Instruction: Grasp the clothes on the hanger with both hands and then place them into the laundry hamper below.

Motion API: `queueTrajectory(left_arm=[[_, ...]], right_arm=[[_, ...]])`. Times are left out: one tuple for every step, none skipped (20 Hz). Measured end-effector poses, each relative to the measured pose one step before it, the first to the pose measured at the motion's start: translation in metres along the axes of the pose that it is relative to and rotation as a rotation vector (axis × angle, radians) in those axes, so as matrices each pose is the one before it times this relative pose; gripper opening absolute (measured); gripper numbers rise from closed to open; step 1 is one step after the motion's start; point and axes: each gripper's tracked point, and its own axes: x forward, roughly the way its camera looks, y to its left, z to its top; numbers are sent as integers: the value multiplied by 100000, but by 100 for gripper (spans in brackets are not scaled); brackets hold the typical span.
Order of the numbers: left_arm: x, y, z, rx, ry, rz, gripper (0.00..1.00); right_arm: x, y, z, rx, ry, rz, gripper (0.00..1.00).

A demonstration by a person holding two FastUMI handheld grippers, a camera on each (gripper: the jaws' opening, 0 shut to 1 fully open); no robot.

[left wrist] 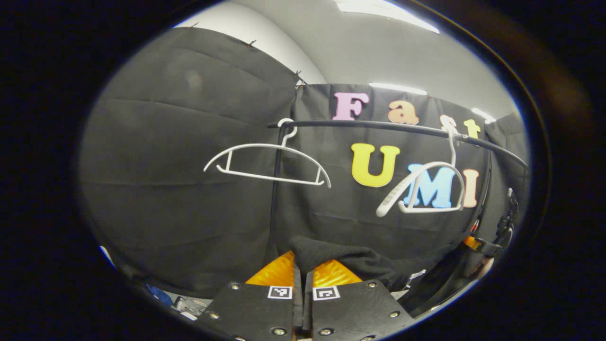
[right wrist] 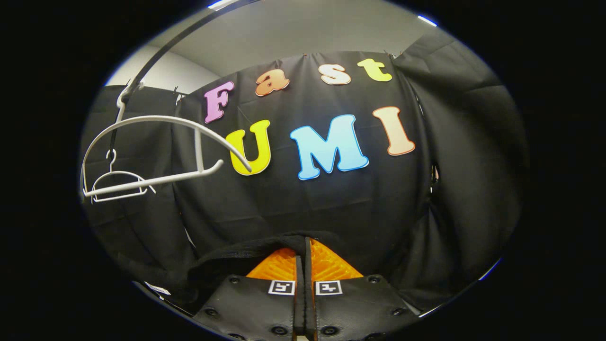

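Clothes [left wrist: 345,260] black, pinched by your L gripper [left wrist: 303,270] & R gripper [right wrist: 303,258]; bare hangers [left wrist: 267,163] on rail [left wrist: 378,127] at 12 o'clock; black cloth walls.

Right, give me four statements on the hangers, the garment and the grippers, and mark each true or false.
1. Both white hangers, the near hanger and the far hanger, hang bare on the rail. True.
2. The left gripper is wide open. False: it is shut on the black garment.
3. The right gripper pinches black garment too. True.
4. The garment is draped over a hanger. False: it is off, held between the grippers.
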Motion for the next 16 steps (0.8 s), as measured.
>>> queueTrajectory(left_arm=[[-118,14,-650,-918,1534,-2906,1],[130,70,-838,-527,1499,-2766,1],[51,113,-808,162,1356,-2128,1],[-184,175,-799,283,1146,-2063,0],[-44,-47,-792,152,1169,-2362,0],[225,-98,-907,-70,1176,-2587,0],[280,-162,-968,394,1298,-2430,1],[366,-55,-1046,751,2138,-1745,1],[524,-133,-1051,601,2071,-1659,0],[458,-334,-747,299,1492,-1875,0],[451,-460,-699,462,1289,-1993,1],[512,-433,-769,1198,1569,-1591,2],[379,-498,-1012,2002,2012,-1173,0],[468,-553,-847,1882,2030,-1338,0],[443,-899,-1027,917,2103,-2052,1],[467,-975,-1042,724,1909,-2217,0]], right_arm=[[-1264,-49,-192,-1461,526,-1369,0],[-1278,-115,-171,-1358,248,-1481,0],[-1174,43,-179,-1212,108,-1127,0],[-1126,70,-301,-1075,84,-1091,2],[-1053,69,-238,-1001,121,-1081,0],[-946,77,-338,-684,27,-999,2],[-934,146,-379,-397,180,-979,2],[-852,138,-520,136,1156,-909,0],[-720,196,-486,295,1080,-250,1],[-822,97,-502,-347,780,-448,0],[-609,4,-360,-1244,751,-687,0],[-682,-120,-494,-1027,1458,-448,1],[-653,35,-529,-124,1416,90,2],[-624,2,-526,-186,1153,31,0],[-471,-79,-686,-669,1304,-351,0],[-369,-209,-1036,-847,2030,-478,2]])
